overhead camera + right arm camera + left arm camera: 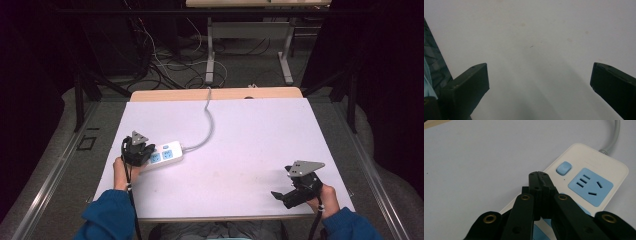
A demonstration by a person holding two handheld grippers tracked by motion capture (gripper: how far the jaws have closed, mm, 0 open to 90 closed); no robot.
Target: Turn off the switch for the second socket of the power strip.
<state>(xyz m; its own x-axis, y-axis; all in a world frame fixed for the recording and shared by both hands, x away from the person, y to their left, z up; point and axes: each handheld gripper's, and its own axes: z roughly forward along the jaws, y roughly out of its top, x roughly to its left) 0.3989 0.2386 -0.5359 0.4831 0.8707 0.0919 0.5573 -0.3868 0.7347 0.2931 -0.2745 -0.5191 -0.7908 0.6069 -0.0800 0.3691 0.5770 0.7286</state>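
On the table's (240,150) left side, near the front edge, lies a white power strip (167,155) with pale blue socket faces, its long axis slanting up to the right. Grey cord (209,120) leaves the strip's right end, curves toward the far edge and drops over it.

Left gripper (142,152) sits over the strip's near end, left hand (121,172) behind it. From the left gripper view: jaws pressed flat together, nothing between them, tips (539,176) poised just short of the blue button (564,168) on the strip (596,162). Blue socket (590,186) lies just to the right of the tips. Whether the tips touch the strip's surface or hover just above it is hard to judge from this angle; likely very close.

Right gripper (292,192) is at the table's right front, well apart from the strip, held in the right hand (327,197), pointing left and low over the sheet. Right gripper view: both jaws stand wide apart at the frame's sides, bare white surface (536,50) between them, nothing held.

Blue sleeves (107,215) enter from the bottom of the high view
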